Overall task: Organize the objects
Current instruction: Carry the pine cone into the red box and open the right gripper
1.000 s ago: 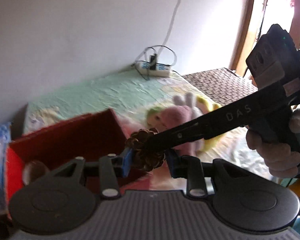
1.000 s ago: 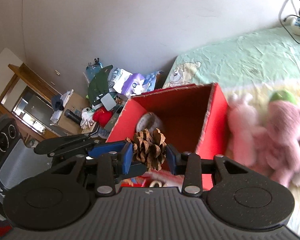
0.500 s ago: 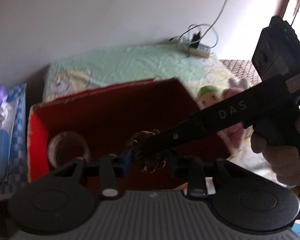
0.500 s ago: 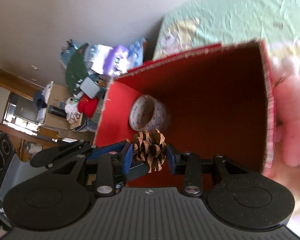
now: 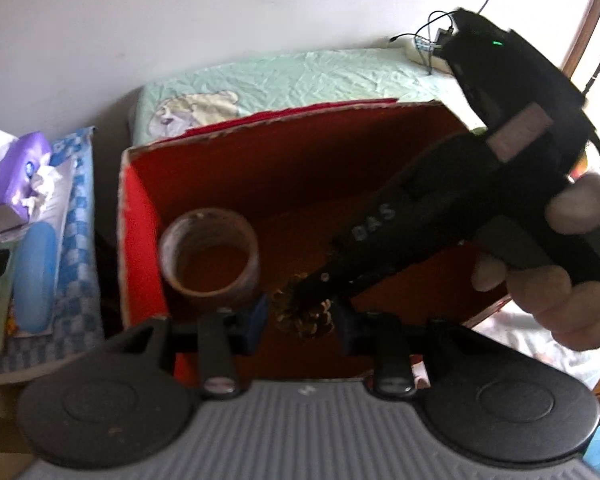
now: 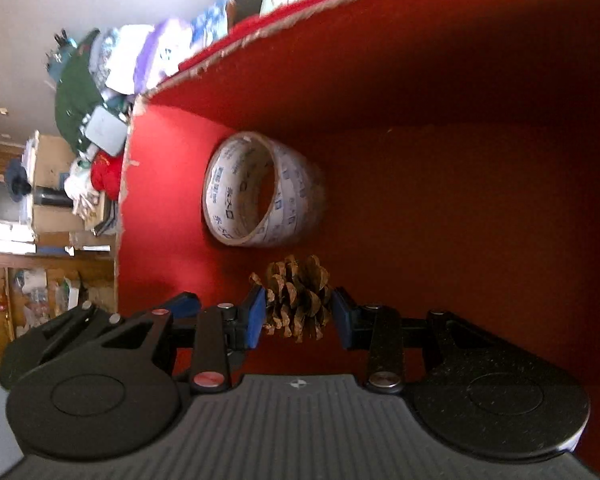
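Both claws are down over the open red box [image 6: 460, 80], and a pine cone [image 6: 297, 300] sits between the blue pads of each. The right claw [image 6: 297, 312] grips its pine cone firmly, pads pressed on both sides, with the cone hanging inside the box just at 6 o'clock of the roll of tape [image 6: 259, 190] that already lies on the box floor. The left claw [image 5: 300, 316] also has a pine cone [image 5: 306, 318] between its pads; its jaws are closing slightly, and that cone appears pinched rather than loose, though blur and the other tool crossing in front make contact hard to confirm.

By my reading, the tape is put away and the cones are about to be dropped in; they are not yet released.

The left view shows what the right cannot: the person's hand [image 5: 548, 280] holding the right tool at 3 o'clock, the green bedsheet [image 5: 300, 76] at 12 o'clock behind the box, and a blue case [image 5: 35, 276] among clutter at 9 o'clock. The right view gives the clear look at the tape's printed inner face and the cone's scales, plus a heap of clothes [image 6: 79, 92] at 10 o'clock.
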`<state>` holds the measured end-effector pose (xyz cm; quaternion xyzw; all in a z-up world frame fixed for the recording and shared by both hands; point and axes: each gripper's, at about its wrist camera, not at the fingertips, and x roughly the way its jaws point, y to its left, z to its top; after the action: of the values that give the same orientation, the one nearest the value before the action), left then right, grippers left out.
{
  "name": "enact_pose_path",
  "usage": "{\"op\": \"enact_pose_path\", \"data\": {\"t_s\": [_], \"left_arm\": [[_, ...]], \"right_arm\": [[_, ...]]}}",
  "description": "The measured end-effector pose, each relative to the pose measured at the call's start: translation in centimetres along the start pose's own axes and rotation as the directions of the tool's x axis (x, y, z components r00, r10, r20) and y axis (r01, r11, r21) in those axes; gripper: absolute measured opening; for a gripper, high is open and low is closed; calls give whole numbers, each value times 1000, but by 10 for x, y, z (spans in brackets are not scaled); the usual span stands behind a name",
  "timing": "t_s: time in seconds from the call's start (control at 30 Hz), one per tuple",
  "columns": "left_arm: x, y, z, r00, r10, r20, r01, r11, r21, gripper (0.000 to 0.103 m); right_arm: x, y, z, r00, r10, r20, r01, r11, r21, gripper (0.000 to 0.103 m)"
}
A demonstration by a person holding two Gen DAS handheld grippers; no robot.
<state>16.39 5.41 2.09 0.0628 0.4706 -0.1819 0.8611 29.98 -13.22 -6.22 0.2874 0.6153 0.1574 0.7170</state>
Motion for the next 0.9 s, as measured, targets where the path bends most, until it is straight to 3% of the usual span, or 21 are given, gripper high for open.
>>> {"op": "enact_pose_path", "data": {"t_s": [0.17,0.53,0.73,0.9], "left_arm": [[-1,10,-3,1000,9,-8,-9,999,-32,31],[3,18,-4,999,15,-28,-16,998,-65,32],[10,17,0,999,27,-45,-30,997,-70,32],[15,18,4,998,26,-58,-31,996,-84,35]], "right_arm": [[21,7,8,998,-7,-70,8,1000,1,41],[30,-3,10,981,145,-130,-140,989,42,42],[21,-17,9,978,192,-78,-186,979,83,40],[5,-25,4,984,179,5,-179,979,98,39]]}}
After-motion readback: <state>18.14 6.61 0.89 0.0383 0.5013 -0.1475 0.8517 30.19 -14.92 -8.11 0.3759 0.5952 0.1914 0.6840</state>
